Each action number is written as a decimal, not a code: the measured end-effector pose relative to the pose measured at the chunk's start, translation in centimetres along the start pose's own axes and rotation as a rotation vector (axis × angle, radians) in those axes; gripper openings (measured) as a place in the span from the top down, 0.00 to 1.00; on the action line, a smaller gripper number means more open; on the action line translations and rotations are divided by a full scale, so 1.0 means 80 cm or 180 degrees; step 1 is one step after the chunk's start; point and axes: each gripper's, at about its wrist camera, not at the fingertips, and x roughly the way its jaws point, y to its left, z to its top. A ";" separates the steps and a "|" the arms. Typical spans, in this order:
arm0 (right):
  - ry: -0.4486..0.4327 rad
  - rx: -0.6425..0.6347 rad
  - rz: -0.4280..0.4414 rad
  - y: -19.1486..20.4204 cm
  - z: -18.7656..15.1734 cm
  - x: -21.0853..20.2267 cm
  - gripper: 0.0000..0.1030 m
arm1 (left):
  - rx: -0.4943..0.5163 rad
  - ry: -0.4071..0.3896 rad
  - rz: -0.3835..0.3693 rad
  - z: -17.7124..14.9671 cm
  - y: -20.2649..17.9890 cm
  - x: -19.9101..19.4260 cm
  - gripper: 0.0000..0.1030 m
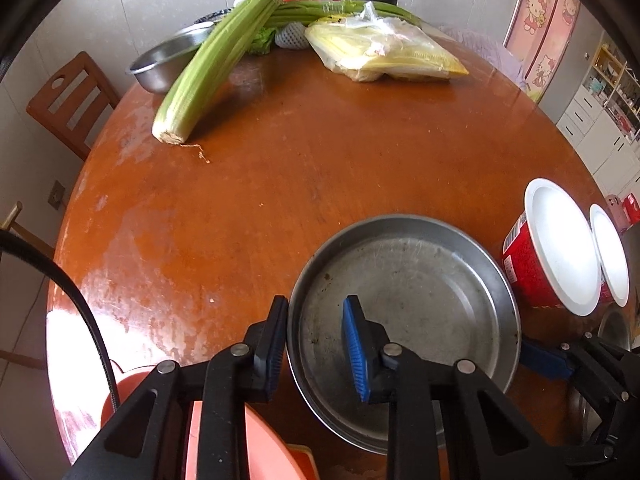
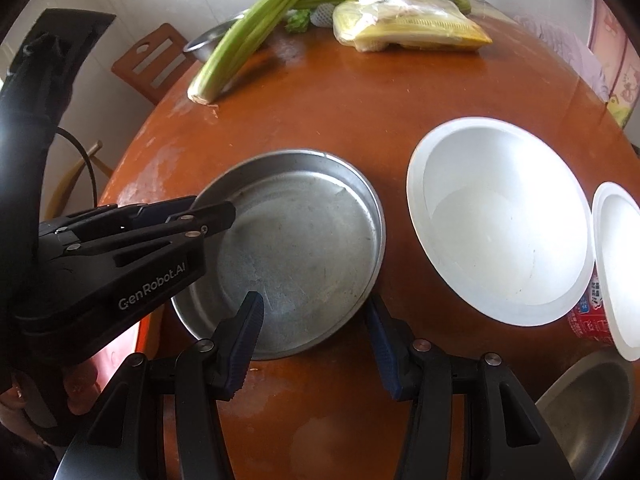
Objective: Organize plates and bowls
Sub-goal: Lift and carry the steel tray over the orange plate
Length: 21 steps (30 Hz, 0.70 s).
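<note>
1. The left tool (image 1: 316,344) straddled the near-left rim of the one metal plate (image 1: 404,304), one finger outside the wall and one inside over the plate floor. Whether the pads pressed the rim could not be told.
2. The right tool (image 2: 316,344) straddled the plate's near-right rim in the same way, with its jaws set fairly wide. The pads showed gaps to the wall, so it held nothing.
3. That single plate lay flat on the round brown desk (image 1: 280,184), close to its near edge, between the two tools.
4. Just to the plate's right stood two red cups with white insides: a big one (image 2: 496,220) and a second one (image 2: 616,268), mostly cut off by the frame edge.
5. One more metal dish (image 2: 588,408) showed at the near right.
6. At the far side of the desk lay one steel bowl (image 1: 168,60), one celery bunch (image 1: 216,60) resting on its rim, one bundle of green stalks (image 1: 340,10) and one plastic bag of yellow food (image 1: 380,52).
7. One wooden chair (image 1: 68,100) stood to the left of the desk.
</note>
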 end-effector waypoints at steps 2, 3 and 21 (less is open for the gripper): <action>-0.0048 -0.0030 0.0003 0.003 0.000 -0.005 0.46 | -0.0027 -0.0035 -0.0002 0.000 0.002 -0.006 0.72; -0.0067 -0.0038 0.0012 0.003 0.001 -0.007 0.46 | -0.0030 -0.0043 -0.0006 0.000 0.002 -0.008 0.72; -0.0272 -0.0154 0.0043 0.021 -0.006 -0.043 0.46 | -0.0059 -0.0358 0.0032 -0.012 0.003 -0.073 0.72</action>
